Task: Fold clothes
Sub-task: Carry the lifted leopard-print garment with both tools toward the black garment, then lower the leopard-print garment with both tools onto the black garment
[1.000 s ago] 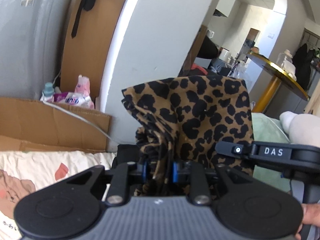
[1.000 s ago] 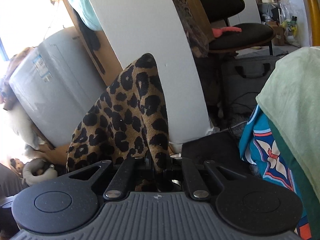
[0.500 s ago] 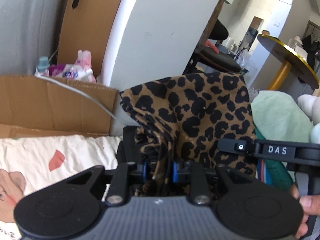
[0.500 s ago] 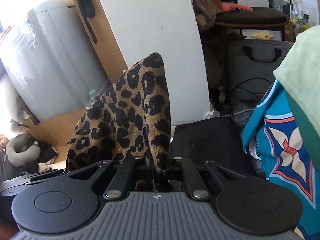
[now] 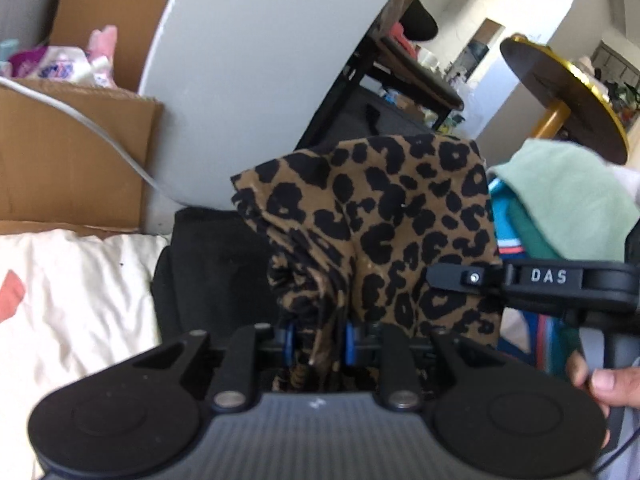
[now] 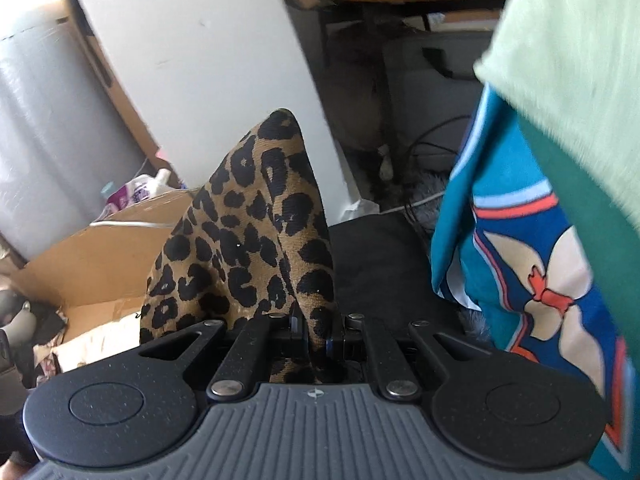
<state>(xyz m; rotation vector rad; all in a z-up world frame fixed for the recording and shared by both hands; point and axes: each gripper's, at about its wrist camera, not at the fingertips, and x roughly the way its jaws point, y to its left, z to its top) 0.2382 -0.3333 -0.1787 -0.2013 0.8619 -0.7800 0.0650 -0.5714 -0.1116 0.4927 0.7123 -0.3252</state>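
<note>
— Leopard-print garment (image 5: 384,216): hanging bunched between both sets of tongs, held up above a black cushion (image 5: 212,264) and just beside a cream bedsheet (image 5: 76,292).

— Left tongs (image 5: 318,340)?

— Clamping on a thick gathered fold of the cloth, blue-edged pads pressing in from either side. Fabric fanning upward and to the right from there.

— Right tongs (image 6: 320,336)?

— Pinching nearly together on a thinner edge of the same garment (image 6: 256,232), cloth rising from the grip to a peak. Also showing in the left view as a black arm marked DAS (image 5: 548,280), lying across the lower right part of the print, with a hand (image 5: 604,384) gripping its handle at the frame edge.

— Surroundings?

— Leaning behind: a white rounded panel (image 5: 256,64). Standing left of that: a cardboard box (image 5: 72,152) with a grey cable (image 5: 100,136) trailing over its rim. Piling up to the right: a mint-green cloth (image 6: 568,64) over a teal patterned one (image 6: 528,264), close beside the leopard print. Blurring a little at the edges of both views.
</note>
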